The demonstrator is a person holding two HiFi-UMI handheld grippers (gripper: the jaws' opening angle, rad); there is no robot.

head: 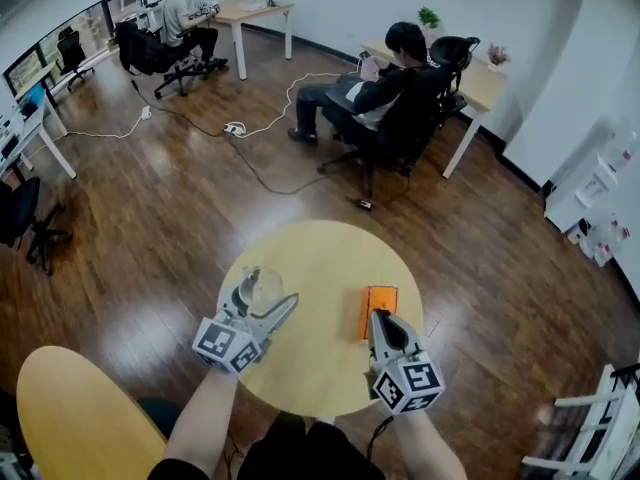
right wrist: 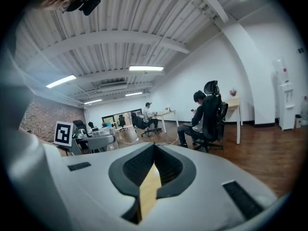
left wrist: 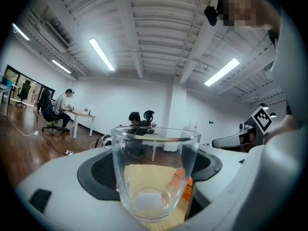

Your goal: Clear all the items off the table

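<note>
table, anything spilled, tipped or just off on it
Nothing stands out. The glass stands upright and looks empty between the jaws of the left gripper. The orange item lies flat on the round table, just ahead of the shut right gripper. No spill shows.

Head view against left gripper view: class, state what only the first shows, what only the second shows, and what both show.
Only the head view: the whole round table from above, and a second yellow tabletop beside it. Only the left gripper view: the ceiling lights, and the glass seen side-on, empty, between the left gripper's fingers. Both: the glass, the right gripper and the seated person in black.
</note>
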